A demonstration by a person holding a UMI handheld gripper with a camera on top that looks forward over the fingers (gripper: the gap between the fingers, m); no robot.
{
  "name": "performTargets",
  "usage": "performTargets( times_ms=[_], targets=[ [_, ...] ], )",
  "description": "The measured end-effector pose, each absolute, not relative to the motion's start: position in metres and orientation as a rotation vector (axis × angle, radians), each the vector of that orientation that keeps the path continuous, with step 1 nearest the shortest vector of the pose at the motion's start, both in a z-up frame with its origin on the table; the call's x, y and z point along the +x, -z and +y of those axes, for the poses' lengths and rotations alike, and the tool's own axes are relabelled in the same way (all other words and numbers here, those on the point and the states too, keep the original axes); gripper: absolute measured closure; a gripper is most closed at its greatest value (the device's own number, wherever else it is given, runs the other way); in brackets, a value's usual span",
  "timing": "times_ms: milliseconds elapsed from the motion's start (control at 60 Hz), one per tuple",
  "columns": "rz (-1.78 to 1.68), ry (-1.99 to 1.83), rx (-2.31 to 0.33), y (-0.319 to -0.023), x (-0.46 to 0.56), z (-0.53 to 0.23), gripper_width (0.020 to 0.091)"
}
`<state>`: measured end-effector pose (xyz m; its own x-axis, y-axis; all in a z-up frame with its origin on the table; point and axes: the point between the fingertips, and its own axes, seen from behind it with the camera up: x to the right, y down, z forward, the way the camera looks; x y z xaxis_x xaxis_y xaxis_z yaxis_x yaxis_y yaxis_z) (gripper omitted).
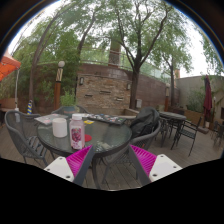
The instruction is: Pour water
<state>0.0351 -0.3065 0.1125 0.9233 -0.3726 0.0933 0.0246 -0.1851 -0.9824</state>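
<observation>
Outdoors, the gripper (pixel 112 160) hung well back from a round glass table (pixel 105 135), its jaws spread wide and holding nothing, touching nothing. Both pink pads (pixel 79 158) faced an empty gap. On the table beyond the left finger stood a bottle (pixel 77 131) with a pink label, a white cup (pixel 60 127) just beside it. Metal chairs (pixel 27 140) ringed the table.
</observation>
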Motion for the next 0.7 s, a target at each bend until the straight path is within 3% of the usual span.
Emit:
performTargets(
  times_ms=[233,450,700],
  targets=[
    [0.257,0.328,-1.723,-0.120,0.024,-0.302,0.0289],
    [0.230,0.167,-1.670,-0.100,-0.019,-0.240,0.0290],
    [0.210,0.241,-1.639,-0.079,-0.038,-0.145,0.0295]
  ],
)
